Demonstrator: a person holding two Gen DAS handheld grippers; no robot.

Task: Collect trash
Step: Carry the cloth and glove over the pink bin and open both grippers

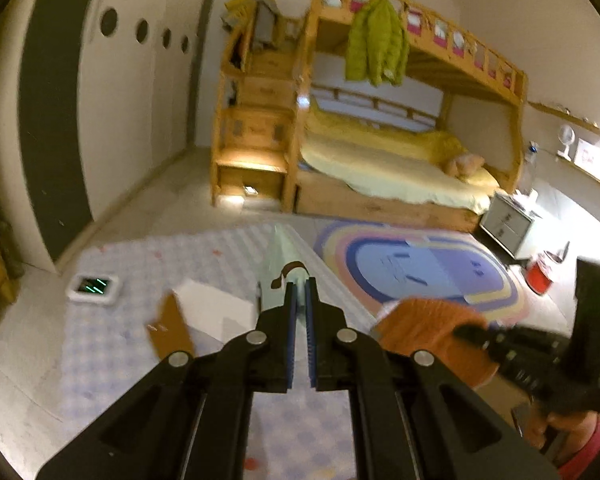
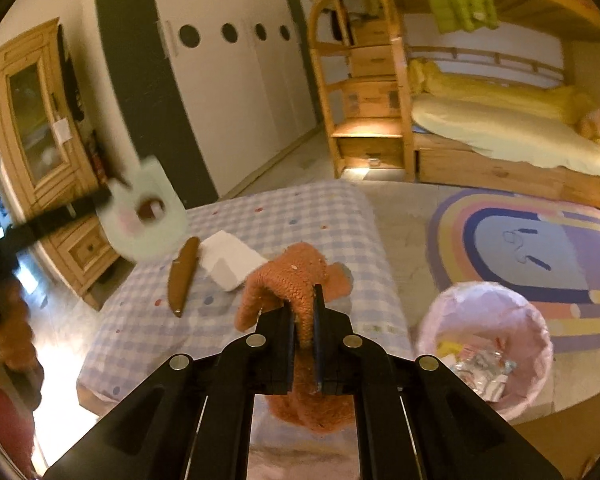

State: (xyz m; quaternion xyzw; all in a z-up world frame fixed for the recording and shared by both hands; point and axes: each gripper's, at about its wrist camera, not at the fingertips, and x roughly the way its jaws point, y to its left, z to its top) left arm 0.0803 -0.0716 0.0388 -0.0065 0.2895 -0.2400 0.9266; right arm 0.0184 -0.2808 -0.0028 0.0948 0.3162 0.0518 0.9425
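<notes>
Kid's bedroom, checked bed (image 2: 260,216) below, and the right tool (image 2: 303,322) is clamped on an orange knitted rag (image 2: 292,276), limp and fuzzy, with the pink bin (image 2: 536,360) low to its right, nearest this hand, while the left tool (image 1: 300,292) pinches a pale green wrapper (image 2: 144,216)

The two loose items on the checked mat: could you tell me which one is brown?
The flat cardboard strip is brown; the folded paper beside it is white.
</notes>
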